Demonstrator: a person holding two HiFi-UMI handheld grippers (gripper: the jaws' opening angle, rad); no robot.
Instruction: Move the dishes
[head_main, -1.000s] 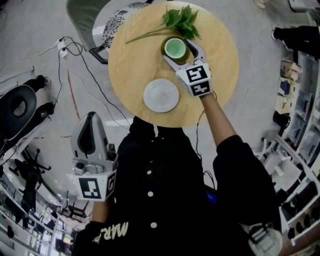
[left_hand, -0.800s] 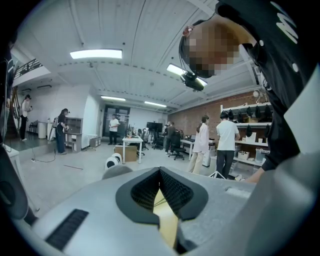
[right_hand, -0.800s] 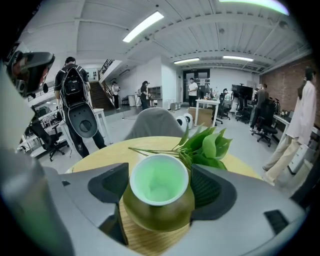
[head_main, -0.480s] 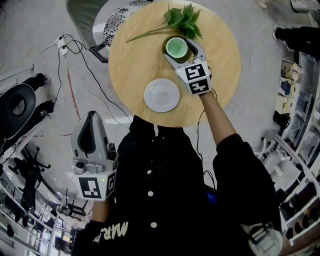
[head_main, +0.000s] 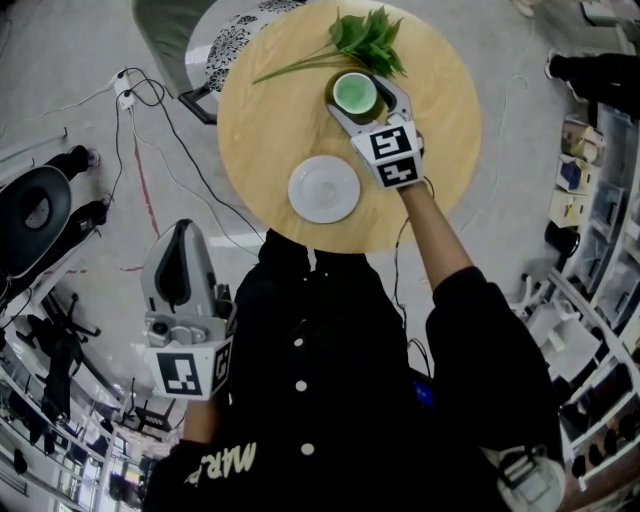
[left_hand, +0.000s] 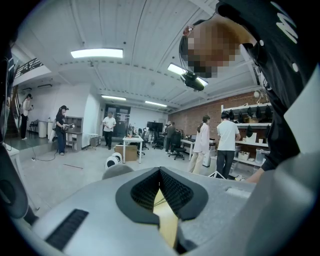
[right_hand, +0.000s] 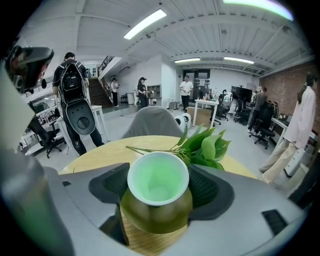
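A green cup (head_main: 354, 94) with a pale green inside stands at the far side of the round wooden table (head_main: 270, 110), next to a leafy sprig (head_main: 365, 40). My right gripper (head_main: 362, 88) is shut on the cup, one jaw pressed to each side of it. In the right gripper view the cup (right_hand: 158, 200) fills the gap of the right gripper (right_hand: 159, 185), with the sprig (right_hand: 205, 145) just behind. A white saucer (head_main: 324, 189) lies bare near the table's front edge. My left gripper (head_main: 183, 240) hangs off the table at my left side, shut and holding nothing, seen as the left gripper (left_hand: 161, 175).
A grey chair (head_main: 165, 30) with a patterned cushion (head_main: 235, 45) stands at the table's far left. Cables (head_main: 150, 130) run over the floor to the left. Shelving (head_main: 590, 200) lines the right side. Several people (left_hand: 227, 140) stand in the room behind.
My right gripper and the cup have shifted very slightly away from me, toward the sprig. The saucer and the left gripper have stayed where they were.
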